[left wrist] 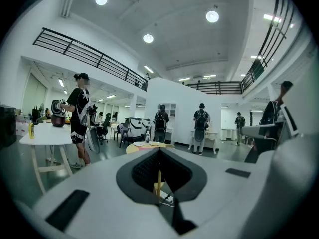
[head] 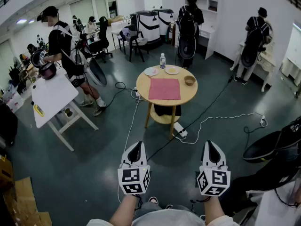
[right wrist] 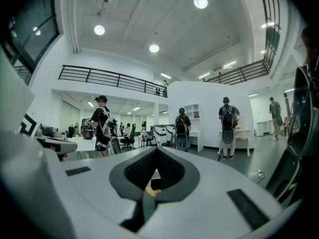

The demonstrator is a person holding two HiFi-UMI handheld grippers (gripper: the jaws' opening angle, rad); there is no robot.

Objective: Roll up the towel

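Note:
A red towel (head: 164, 89) lies flat and unrolled on a round wooden table (head: 188, 95) a few steps ahead of me. Both grippers hang low in the head view, far short of the table. My left gripper (head: 135, 148) is shut with nothing in it, and so is my right gripper (head: 210, 147). In the left gripper view the table (left wrist: 133, 148) shows small beyond the shut left gripper (left wrist: 159, 153). The right gripper view has the right gripper (right wrist: 156, 151) pointing level across the room; its tip hides the table.
On the table stand a water bottle (head: 162, 60), two small plates (head: 152, 71) and a bowl (head: 189, 80). Cables (head: 216, 119) and a power strip (head: 180, 130) lie on the floor around it. A white table (head: 51, 96) stands at the left. Several people work at desks behind.

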